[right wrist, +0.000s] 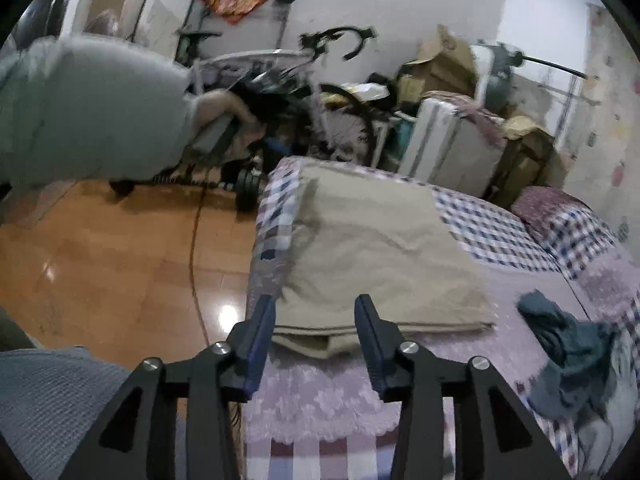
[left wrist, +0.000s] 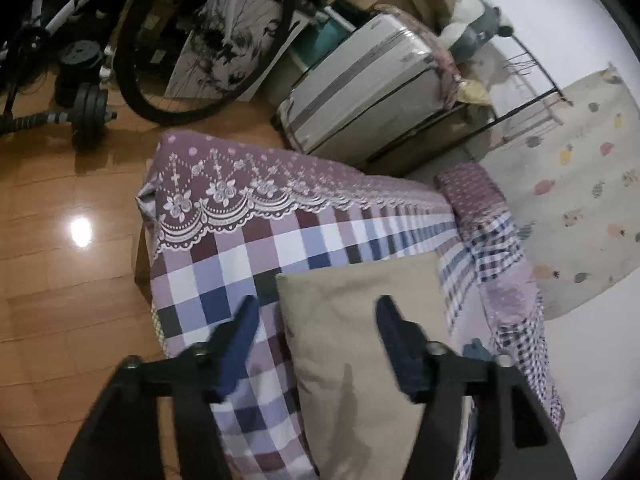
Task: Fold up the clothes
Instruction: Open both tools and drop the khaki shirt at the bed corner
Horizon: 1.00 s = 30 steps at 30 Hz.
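Left gripper: jaws apart, nothing between them, hovering over the far part of the folded beige garment. One blue finger sits over the checked cover, the other over the beige cloth; contact cannot be judged. Right gripper: jaws also apart and empty, poised just above the near folded edge of the same beige garment. Garment lies flat, folded in layers, on the bed beside its left edge, on the checked cover with lace border. Crumpled dark teal cloth lies apart from it, toward the bed's right side. The person's left hand, grey sleeve, shows in the right wrist view, blurred. Beyond the bed: wooden floor, bicycle wheel, dumbbell, pale suitcase, cardboard boxes, patterned rug.
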{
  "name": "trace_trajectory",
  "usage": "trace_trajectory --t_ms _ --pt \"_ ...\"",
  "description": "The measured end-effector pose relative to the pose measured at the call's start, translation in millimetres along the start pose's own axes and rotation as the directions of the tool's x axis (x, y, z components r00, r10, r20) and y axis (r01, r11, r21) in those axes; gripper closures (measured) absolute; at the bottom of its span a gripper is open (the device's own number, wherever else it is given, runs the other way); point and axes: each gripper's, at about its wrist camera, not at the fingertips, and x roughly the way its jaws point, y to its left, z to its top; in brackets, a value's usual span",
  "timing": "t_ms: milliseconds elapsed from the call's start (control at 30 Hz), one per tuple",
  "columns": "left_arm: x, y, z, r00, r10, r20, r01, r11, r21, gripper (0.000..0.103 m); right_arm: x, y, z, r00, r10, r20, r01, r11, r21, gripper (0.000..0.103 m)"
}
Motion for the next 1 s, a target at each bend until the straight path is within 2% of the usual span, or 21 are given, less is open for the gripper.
trace_trajectory --t_ms 67,133,200,267,400,567,733,867,900,933,1000 --pt "-18 -14 -6 0.999 -0.025 0.021 0.024 0.998 0.050 0.025 -25 -8 -4 0.999 -0.034 0.026 0.033 0.999 0.041 0.048" --pt "-37 -35 -17 0.997 -0.060 0.041 0.055 0.991 0.119 0.019 -55 -19 -12 0.995 -0.083 0.055 0.078 0.993 0.094 0.035" --pt "-53 -59 -33 0.993 -0.103 0.051 0.091 0.976 0.197 0.018 -90 -30 -21 0.986 -0.140 0.088 0.125 0.980 0.156 0.028" --pt "-63 -88 -56 0.988 -0.149 0.032 0.134 0.951 0.278 0.018 -125 -43 -32 0.974 -0.193 0.116 0.164 0.961 0.222 0.025" --pt "-78 -153 -111 0.971 -0.236 -0.035 0.228 0.874 0.430 0.018 -187 -63 -56 0.940 -0.314 0.129 0.263 0.914 0.308 0.022" --pt "-92 -246 -200 0.935 -0.327 -0.139 0.344 0.735 0.584 0.018 -266 -80 -99 0.883 -0.459 0.095 0.389 0.830 0.399 0.019" --pt "-95 -339 -289 0.873 -0.392 -0.288 0.480 0.597 0.643 0.014 -339 -103 -144 0.797 -0.603 0.028 0.511 0.699 0.500 0.010" --pt "-87 -401 -368 0.826 -0.395 -0.402 0.560 0.501 0.659 0.014 -383 -135 -178 0.692 -0.718 -0.074 0.610 0.527 0.592 0.003" --pt "-83 -416 -389 0.815 -0.390 -0.428 0.576 0.478 0.663 0.014 -393 -143 -186 0.673 -0.734 -0.095 0.618 0.486 0.618 0.002" --pt "-77 -431 -409 0.810 -0.378 -0.448 0.584 0.456 0.672 0.013 -402 -151 -193 0.653 -0.748 -0.116 0.624 0.445 0.642 0.001" --pt "-64 -455 -449 0.814 -0.350 -0.464 0.579 0.420 0.699 0.013 -420 -168 -209 0.613 -0.773 -0.160 0.633 0.360 0.685 0.001"
